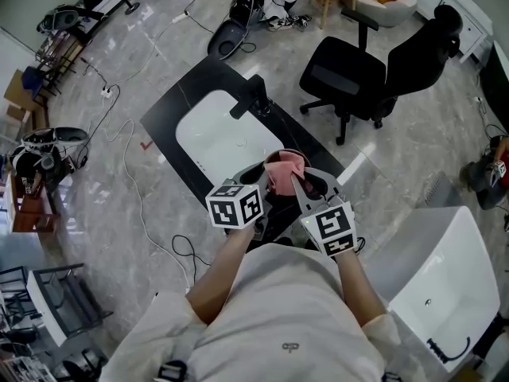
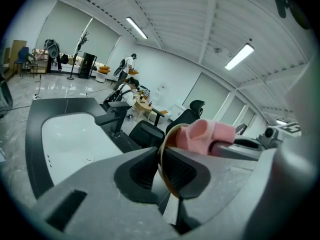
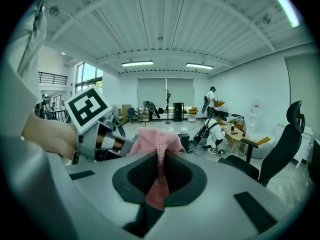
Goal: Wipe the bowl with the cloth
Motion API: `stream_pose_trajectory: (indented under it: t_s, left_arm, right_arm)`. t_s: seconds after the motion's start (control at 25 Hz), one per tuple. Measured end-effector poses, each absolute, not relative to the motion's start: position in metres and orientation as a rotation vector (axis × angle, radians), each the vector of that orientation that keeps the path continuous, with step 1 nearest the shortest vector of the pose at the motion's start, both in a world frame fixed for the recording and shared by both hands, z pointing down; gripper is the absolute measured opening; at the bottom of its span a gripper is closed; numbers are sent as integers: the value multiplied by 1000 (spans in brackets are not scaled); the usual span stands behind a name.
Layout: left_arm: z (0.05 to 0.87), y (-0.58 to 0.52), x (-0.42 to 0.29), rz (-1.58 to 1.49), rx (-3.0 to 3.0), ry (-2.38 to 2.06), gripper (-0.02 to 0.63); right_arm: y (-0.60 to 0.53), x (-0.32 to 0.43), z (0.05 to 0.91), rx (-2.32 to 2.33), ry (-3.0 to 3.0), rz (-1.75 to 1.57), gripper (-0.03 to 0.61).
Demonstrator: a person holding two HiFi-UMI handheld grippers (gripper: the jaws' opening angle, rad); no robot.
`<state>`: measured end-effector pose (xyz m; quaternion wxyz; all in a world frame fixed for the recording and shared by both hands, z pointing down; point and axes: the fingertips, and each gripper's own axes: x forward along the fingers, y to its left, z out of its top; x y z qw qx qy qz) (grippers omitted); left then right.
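Observation:
I hold the bowl (image 1: pixel 296 155) and the pink cloth (image 1: pixel 281 173) in the air over the near end of the black counter (image 1: pixel 176 106). My left gripper (image 1: pixel 261 175) is shut on the bowl's rim, which shows in the left gripper view as a thin tan edge (image 2: pixel 163 156) between the jaws. The cloth (image 2: pixel 209 134) is bunched inside the bowl. My right gripper (image 1: pixel 297 183) is shut on the cloth (image 3: pixel 158 143), which hangs down through its jaws (image 3: pixel 159 176). In the right gripper view the cloth hides the bowl, and the left gripper (image 3: pixel 97 134) is just to its left.
A white sink (image 1: pixel 223 138) with a black faucet (image 1: pixel 253 98) is set into the counter beyond my grippers. A black office chair (image 1: pixel 374 70) stands at the right, a white basin (image 1: pixel 433 285) at the lower right. Cables lie on the floor (image 1: pixel 131 173). People stand far off (image 3: pixel 212 101).

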<state>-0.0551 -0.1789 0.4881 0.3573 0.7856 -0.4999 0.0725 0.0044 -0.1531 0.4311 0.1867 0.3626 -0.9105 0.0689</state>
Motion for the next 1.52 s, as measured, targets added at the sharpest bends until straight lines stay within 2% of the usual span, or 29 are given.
stream_pose_trajectory:
  t_s: [0.36, 0.8, 1.52]
  left_arm:
    - [477, -173, -52, 192, 2082, -1279, 43]
    - [463, -164, -33, 225, 2173, -1236, 43]
    - [456, -167, -27, 362, 2294, -1239, 43]
  right_arm:
    - [-160, 5, 437, 1071, -2452, 54, 17]
    - [-170, 10, 444, 1086, -2073, -418, 17]
    - [-165, -1, 464, 884, -2069, -338, 17]
